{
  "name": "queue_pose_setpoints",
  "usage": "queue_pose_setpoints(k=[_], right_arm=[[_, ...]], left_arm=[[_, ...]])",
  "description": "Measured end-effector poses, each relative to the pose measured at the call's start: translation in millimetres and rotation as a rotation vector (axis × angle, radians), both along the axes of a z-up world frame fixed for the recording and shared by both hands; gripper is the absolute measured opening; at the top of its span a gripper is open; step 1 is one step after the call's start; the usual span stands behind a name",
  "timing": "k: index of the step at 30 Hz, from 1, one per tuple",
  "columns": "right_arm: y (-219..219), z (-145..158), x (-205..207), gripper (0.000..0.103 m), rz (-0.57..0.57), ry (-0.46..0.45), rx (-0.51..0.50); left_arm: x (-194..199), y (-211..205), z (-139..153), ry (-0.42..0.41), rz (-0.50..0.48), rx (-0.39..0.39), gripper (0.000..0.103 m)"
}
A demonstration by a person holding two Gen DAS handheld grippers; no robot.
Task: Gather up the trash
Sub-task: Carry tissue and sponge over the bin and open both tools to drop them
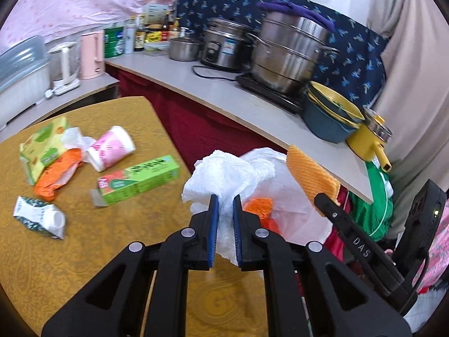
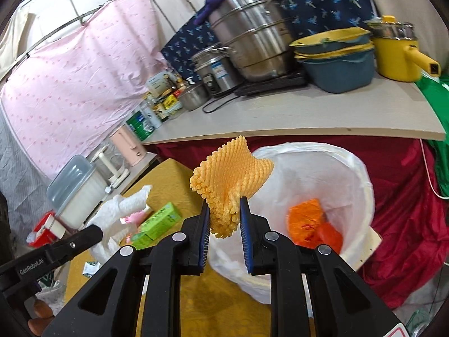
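Note:
My left gripper (image 1: pixel 225 200) is shut on a crumpled white tissue (image 1: pixel 227 177), held beside the trash bin (image 1: pixel 283 196). My right gripper (image 2: pixel 224 203) is shut on a yellow foam net (image 2: pixel 231 168), over the near rim of the white-lined trash bin (image 2: pixel 336 165). Orange wrappers (image 2: pixel 311 221) lie inside the bin. On the yellow table (image 1: pixel 84 238) lie a green carton (image 1: pixel 140 178), a pink paper cup (image 1: pixel 112 147), an orange wrapper (image 1: pixel 53 177), a green-yellow tissue pack (image 1: pixel 42 146) and a small milk carton (image 1: pixel 39 216). The tissue (image 2: pixel 120 210) shows in the right wrist view at lower left.
A counter (image 1: pixel 224 98) behind the table carries steel pots (image 1: pixel 289 53), a rice cooker (image 1: pixel 224 45), stacked basins (image 1: pixel 331 115), a yellow pot (image 1: pixel 370 137), bottles and kettles (image 1: pixel 89 54). Red cloth (image 2: pixel 407 224) hangs under the counter around the bin.

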State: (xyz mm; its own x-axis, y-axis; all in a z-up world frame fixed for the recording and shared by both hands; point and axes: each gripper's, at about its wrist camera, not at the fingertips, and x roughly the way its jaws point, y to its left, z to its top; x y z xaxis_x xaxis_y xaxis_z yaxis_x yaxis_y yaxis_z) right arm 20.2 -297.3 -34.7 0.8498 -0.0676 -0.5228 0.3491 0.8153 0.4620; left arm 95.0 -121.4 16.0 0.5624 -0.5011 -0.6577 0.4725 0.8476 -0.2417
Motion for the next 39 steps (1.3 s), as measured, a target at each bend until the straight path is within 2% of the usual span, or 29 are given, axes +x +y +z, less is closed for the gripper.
queue_pose_setpoints(k=[7,12,26,28,30,32,35,39], right_arm=[[-28,-17,-22,0.019,-0.053,0.021,0.029],[-40,-29,-29,0.019,-0.077,0.035,0.047],[-50,-39,-27,0.02,-0.09,0.051,0.065],[-50,-40,-26,0.023,-0.09,0.053,0.066],[-50,-40,-25,0.026,-0.099,0.056,0.064],[-49,-40,-27,0.035,-0.113,0.055,0.056],[-49,-39,-29,0.043,-0.125,0.047,0.058],[-49,-36,-29,0.046,-0.126,0.039,0.06]], left_arm=[[0,-55,-18,0.033,-0.091,0.013,0.01],[2,-77,-30,0.051,-0.116,0.023,0.01],[8,-108,-48,0.064,-0.145,0.054,0.011],[9,-110,-48,0.064,-0.142,0.055,0.012],[10,-111,-50,0.066,-0.138,0.064,0.024],[11,-110,-50,0.062,-0.121,0.062,0.051],[11,-105,-47,0.041,-0.094,0.053,0.062],[13,-101,-45,0.041,-0.08,0.05,0.064]])
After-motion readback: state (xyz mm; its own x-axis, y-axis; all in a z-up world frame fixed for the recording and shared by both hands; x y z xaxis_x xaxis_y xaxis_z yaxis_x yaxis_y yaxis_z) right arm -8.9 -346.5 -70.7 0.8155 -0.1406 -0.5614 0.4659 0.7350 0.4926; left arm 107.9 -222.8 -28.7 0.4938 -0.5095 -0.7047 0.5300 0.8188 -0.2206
